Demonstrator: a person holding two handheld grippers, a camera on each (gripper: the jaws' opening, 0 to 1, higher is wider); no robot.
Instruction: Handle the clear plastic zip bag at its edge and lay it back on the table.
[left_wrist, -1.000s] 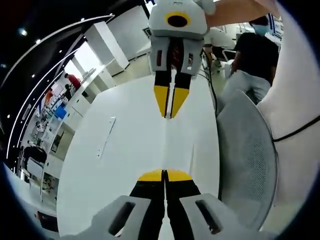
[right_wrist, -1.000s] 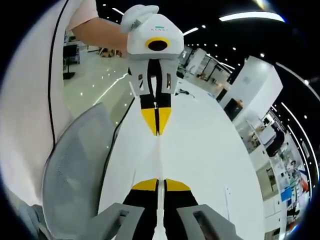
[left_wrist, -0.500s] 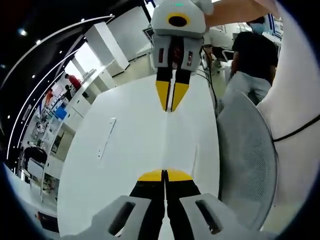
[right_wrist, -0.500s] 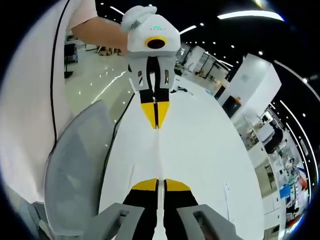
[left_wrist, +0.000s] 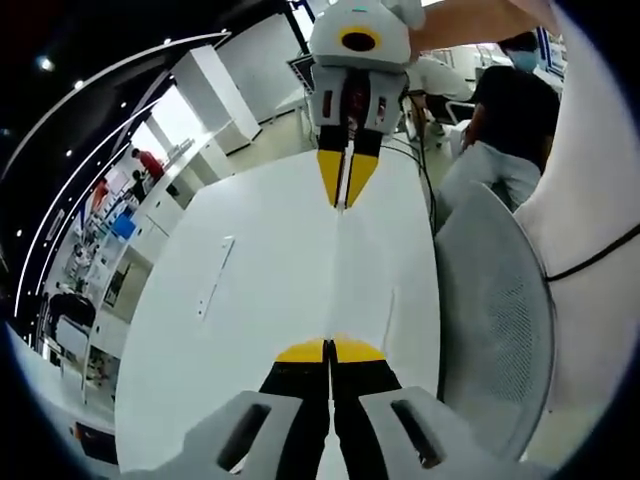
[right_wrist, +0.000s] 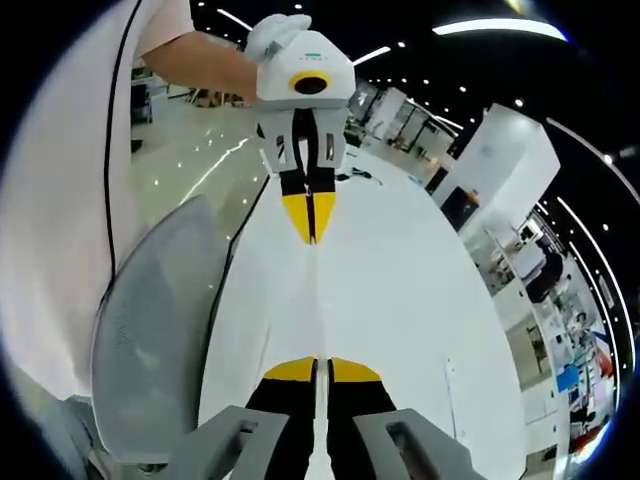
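Note:
The clear plastic zip bag (left_wrist: 334, 280) hangs edge-on above the white table (left_wrist: 250, 300), showing as a thin pale line stretched between both grippers. My left gripper (left_wrist: 330, 349) is shut on its near edge at the bottom of the left gripper view. The right gripper (left_wrist: 344, 203), held by a hand, pinches the far edge. In the right gripper view, my right gripper (right_wrist: 320, 366) is shut on the bag (right_wrist: 318, 300), with a thin strip of it between the jaws. The left gripper (right_wrist: 312, 240) faces it, shut on the opposite edge.
A grey mesh chair (left_wrist: 492, 320) (right_wrist: 150, 330) stands at the table's side, beside the person's white shirt (left_wrist: 590, 200). A slim white strip (left_wrist: 213, 275) (right_wrist: 452, 385) lies on the table (right_wrist: 400, 300). Other people and white cabinets stand farther off.
The two grippers have drawn apart: each looks smaller and farther up in the other's view. Both stay shut on the bag, which is stretched longer between them.

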